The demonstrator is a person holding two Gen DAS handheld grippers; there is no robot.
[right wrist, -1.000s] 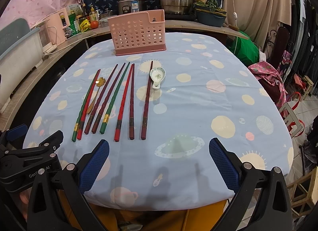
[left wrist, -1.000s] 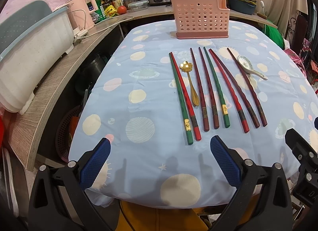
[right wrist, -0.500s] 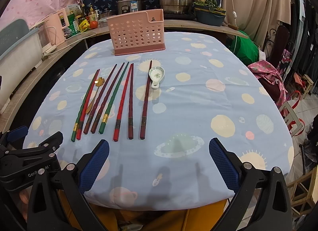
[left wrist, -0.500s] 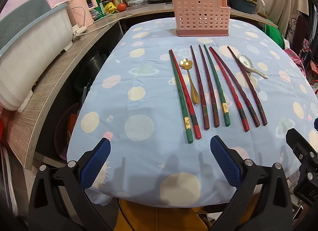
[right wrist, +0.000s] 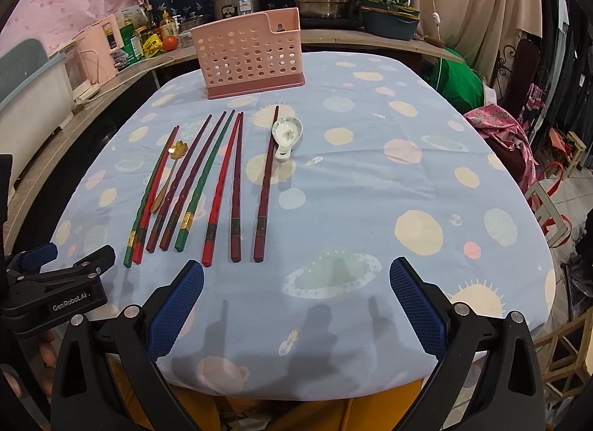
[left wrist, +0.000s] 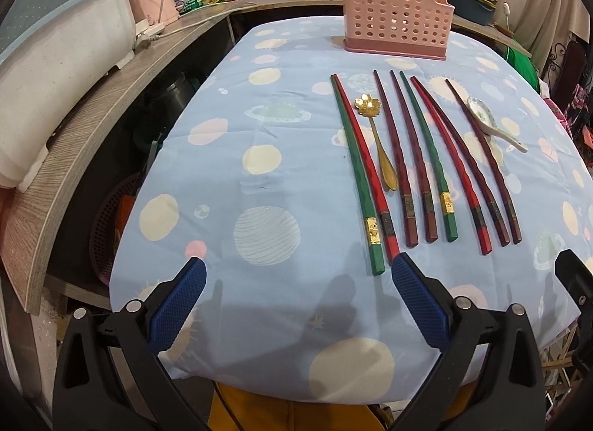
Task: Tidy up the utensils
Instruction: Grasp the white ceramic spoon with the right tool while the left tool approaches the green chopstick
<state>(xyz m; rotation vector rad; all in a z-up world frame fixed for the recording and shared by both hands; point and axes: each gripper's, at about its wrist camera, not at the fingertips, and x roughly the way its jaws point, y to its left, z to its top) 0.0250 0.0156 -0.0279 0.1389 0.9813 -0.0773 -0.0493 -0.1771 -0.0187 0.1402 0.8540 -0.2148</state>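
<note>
Hovering wide apart, both claws face the chopsticks.

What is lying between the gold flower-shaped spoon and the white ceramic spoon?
Six chopsticks lie between the gold flower-shaped spoon and the white ceramic spoon: four dark maroon, one green, one red. Both wrist views show it.

The left gripper hangs with fingers wide apart; chopsticks lie at two o'clock, pink basket at one.
</note>
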